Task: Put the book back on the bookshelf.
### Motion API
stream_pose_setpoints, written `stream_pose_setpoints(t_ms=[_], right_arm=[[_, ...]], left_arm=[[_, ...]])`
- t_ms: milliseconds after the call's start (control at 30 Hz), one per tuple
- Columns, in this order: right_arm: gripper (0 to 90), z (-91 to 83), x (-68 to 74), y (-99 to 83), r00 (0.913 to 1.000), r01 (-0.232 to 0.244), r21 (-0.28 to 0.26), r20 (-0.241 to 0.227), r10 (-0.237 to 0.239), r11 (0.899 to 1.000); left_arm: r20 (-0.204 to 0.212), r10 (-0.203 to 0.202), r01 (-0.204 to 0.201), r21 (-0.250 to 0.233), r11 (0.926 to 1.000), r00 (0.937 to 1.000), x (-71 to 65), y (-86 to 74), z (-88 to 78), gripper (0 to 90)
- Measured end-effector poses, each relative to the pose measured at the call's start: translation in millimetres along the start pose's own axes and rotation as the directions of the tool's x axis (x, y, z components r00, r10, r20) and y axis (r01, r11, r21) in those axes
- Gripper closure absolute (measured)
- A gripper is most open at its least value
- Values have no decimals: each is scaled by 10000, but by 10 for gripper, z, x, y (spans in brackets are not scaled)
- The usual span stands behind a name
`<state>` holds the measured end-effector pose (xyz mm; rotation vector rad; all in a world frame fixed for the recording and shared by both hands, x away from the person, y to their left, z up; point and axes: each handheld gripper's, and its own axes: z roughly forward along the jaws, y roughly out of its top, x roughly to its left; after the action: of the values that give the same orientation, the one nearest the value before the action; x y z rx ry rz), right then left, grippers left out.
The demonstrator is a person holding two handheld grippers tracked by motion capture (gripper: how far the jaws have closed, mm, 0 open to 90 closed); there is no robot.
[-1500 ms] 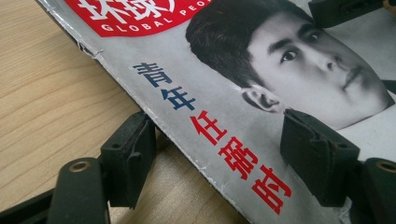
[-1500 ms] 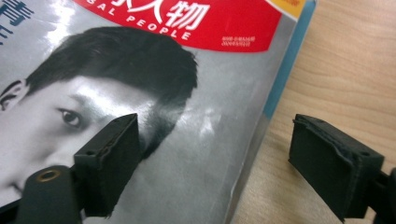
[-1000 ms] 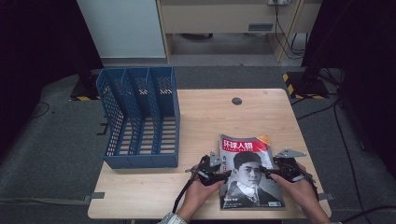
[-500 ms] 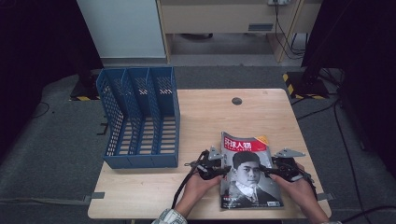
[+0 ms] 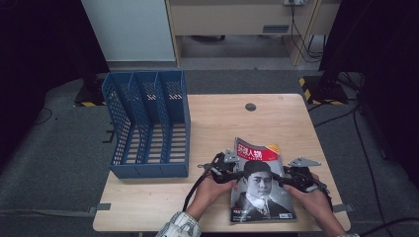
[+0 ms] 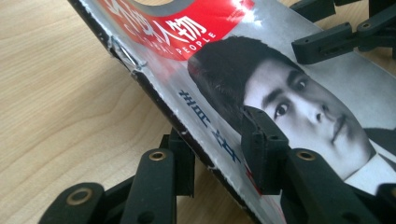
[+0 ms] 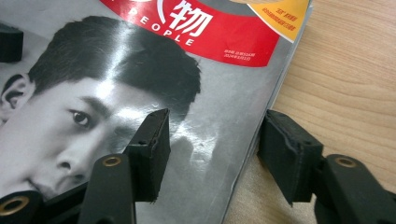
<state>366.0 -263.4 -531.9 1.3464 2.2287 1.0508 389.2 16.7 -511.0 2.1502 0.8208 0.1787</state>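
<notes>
A magazine [image 5: 259,197] with a red title band and a black-and-white portrait lies at the table's near right. My left gripper [image 5: 233,174] is at its spine edge, which is raised off the wood. One jaw sits under the magazine [image 6: 303,93] and the other presses on the cover; the left gripper [image 6: 222,154] has just been closing and is shut on it. My right gripper [image 5: 286,177] straddles the opposite edge. In the right gripper view the magazine [image 7: 93,93] edge runs between the jaws of the right gripper [image 7: 219,135], which have just been closing but stand apart from it.
A blue mesh file holder [image 5: 148,123] with three slots lies on the left half of the wooden table [image 5: 222,118]. A small dark round cap [image 5: 250,106] sits near the far edge. Cables trail toward the near edge.
The left gripper has shifted slightly toward the magazine and its spine edge has come up off the table. The right gripper has stayed at the right edge.
</notes>
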Motion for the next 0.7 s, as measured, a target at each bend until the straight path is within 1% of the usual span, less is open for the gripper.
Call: stream_pose_setpoints(t_ms=[67, 133, 233, 333, 367, 433, 467, 600, 700], right_arm=[[457, 15, 8, 8, 10000, -24, -64, -25, 23, 10000], [465, 33, 14, 23, 10000, -17, -58, -64, 17, 10000], [472, 59, 12, 41, 9999, 82, -107, -128, -84, 9999], [472, 80, 25, 50, 9997, 164, -139, -154, -166, 9998], [472, 83, 23, 51, 9996, 212, -165, -158, -214, 9996], [472, 87, 34, 51, 9997, 187, -164, -176, -190, 9997], [472, 91, 33, 51, 9995, 262, -204, -173, -266, 9994], [472, 92, 40, 49, 9994, 275, -205, -216, -280, 9994], [472, 94, 39, 47, 9993, 287, -237, -212, -292, 9993]], left_arm=[[-70, -43, 43, -16, 10000, 10000, 19, 10, -8, 680], [-55, -152, 152, -2, 9999, 9999, 46, 21, -22, 687], [-45, -143, 143, 48, 9999, 9999, 64, 28, -35, 686], [35, -190, 190, 88, 9998, 9998, 88, 46, -53, 671], [-7, -143, 143, 111, 9998, 9999, 99, 56, -57, 662], [-4, -251, 251, 19, 9997, 9997, 114, 82, -56, 649], [0, -331, 331, -19, 9994, 9995, 118, 92, -54, 637], [27, -335, 335, 67, 9994, 9994, 153, 154, -45, 606], [53, -265, 264, 141, 9996, 9996, 180, 195, -36, 590]])
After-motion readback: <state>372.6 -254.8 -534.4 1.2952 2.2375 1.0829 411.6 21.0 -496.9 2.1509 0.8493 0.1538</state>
